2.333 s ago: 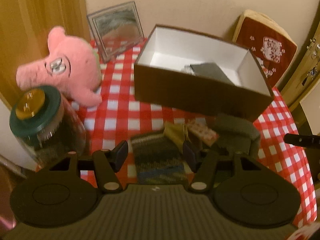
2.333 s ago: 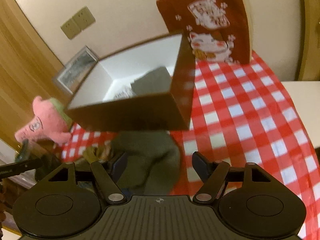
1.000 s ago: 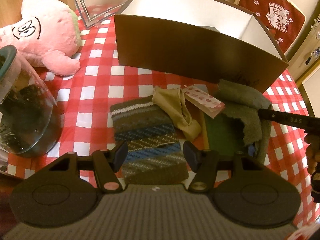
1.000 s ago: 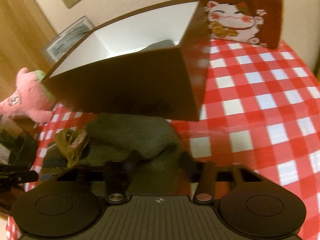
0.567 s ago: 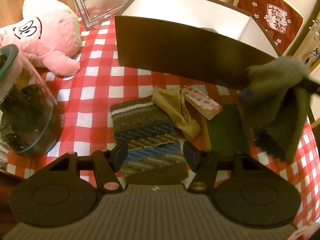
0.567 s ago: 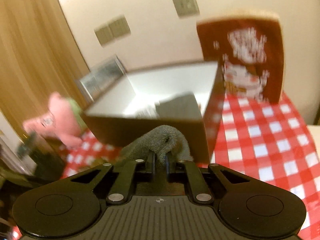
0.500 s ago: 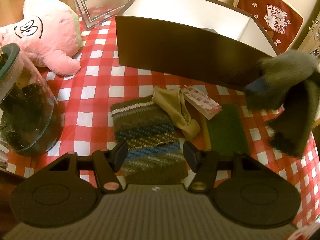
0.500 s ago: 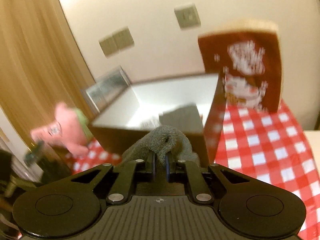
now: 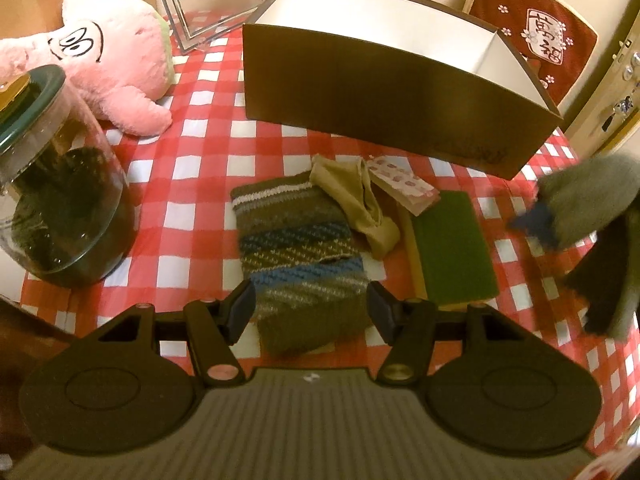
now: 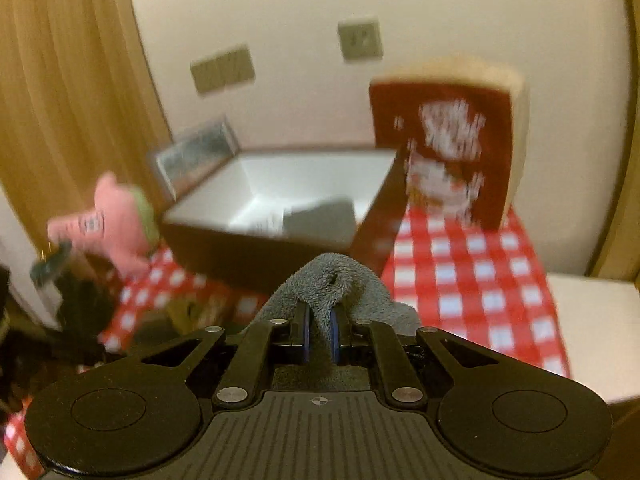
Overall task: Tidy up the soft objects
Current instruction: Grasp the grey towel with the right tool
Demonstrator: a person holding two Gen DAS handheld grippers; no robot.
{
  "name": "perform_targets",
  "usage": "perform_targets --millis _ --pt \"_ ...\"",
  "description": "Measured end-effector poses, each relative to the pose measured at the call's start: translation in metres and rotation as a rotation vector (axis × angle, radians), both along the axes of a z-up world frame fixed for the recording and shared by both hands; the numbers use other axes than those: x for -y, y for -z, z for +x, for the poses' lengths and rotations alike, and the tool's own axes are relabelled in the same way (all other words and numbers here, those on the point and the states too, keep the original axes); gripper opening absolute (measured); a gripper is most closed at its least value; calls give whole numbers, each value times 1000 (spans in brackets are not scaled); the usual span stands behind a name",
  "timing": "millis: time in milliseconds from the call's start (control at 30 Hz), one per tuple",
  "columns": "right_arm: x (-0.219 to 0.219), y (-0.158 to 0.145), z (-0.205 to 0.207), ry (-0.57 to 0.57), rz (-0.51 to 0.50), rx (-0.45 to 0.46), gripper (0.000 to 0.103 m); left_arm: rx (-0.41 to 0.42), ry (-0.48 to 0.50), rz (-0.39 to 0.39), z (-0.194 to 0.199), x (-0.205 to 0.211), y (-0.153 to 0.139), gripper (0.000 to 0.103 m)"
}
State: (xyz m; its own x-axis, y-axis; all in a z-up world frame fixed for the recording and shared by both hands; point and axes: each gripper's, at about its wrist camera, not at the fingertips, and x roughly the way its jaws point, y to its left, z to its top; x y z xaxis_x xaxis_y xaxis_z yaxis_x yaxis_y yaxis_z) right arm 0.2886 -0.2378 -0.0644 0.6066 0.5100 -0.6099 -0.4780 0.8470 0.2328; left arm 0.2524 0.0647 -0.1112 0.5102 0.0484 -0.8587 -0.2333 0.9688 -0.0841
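Your red-and-white checked tablecloth [image 9: 192,184] covers the whole table, smooth and flat. On it stands the brown cardboard box [image 9: 384,92], rectangular with a white inside, open at the top, and something grey lies on its floor (too blurred in the right wrist view to name). Left of the box slumps a pink plush toy [image 9: 108,60], fuzzy and rounded, and nearer you a round glass jar [image 9: 60,208] with a dark green lid. In front of the box lies a knitted striped piece [image 9: 300,248] in brown, blue and grey, a limp tan cloth [image 9: 356,204] overlapping its corner, and beside those a flat green rectangular pad [image 9: 452,248]. Your left gripper [image 9: 310,310] hovers over the knit with its jaws standing wide, nothing between them. Your right gripper [image 10: 320,338] is pinched tight on a fluffy grey-green cloth [image 10: 332,280], held in the air to the right of the box.
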Motion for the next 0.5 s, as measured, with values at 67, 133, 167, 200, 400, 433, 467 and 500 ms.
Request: perform_targets --millis 67,133,167,200,400,433,467,500 --pt "-7 15 -4 -3 -32 -52 12 -1 1 1 -4 0 0 59" --pt "-13 27 -6 -23 -70 -95 20 -2 3 1 -7 1 0 59" --pt "-16 33 -8 -28 -90 -103 27 -2 4 1 -8 1 0 59" --pt "-17 36 -10 -41 -99 -113 39 -2 5 1 -9 2 0 59" --pt "-18 44 -13 -48 -117 -138 66 3 13 -6 -10 5 -1 59" --pt "-19 46 -12 -48 -122 -146 67 5 16 -7 -10 6 -1 59" --pt "-21 49 -11 -52 -132 -152 67 7 19 -7 -10 7 -1 59" --pt "-22 52 -10 -53 -144 -148 67 10 22 -7 -10 8 -1 59"
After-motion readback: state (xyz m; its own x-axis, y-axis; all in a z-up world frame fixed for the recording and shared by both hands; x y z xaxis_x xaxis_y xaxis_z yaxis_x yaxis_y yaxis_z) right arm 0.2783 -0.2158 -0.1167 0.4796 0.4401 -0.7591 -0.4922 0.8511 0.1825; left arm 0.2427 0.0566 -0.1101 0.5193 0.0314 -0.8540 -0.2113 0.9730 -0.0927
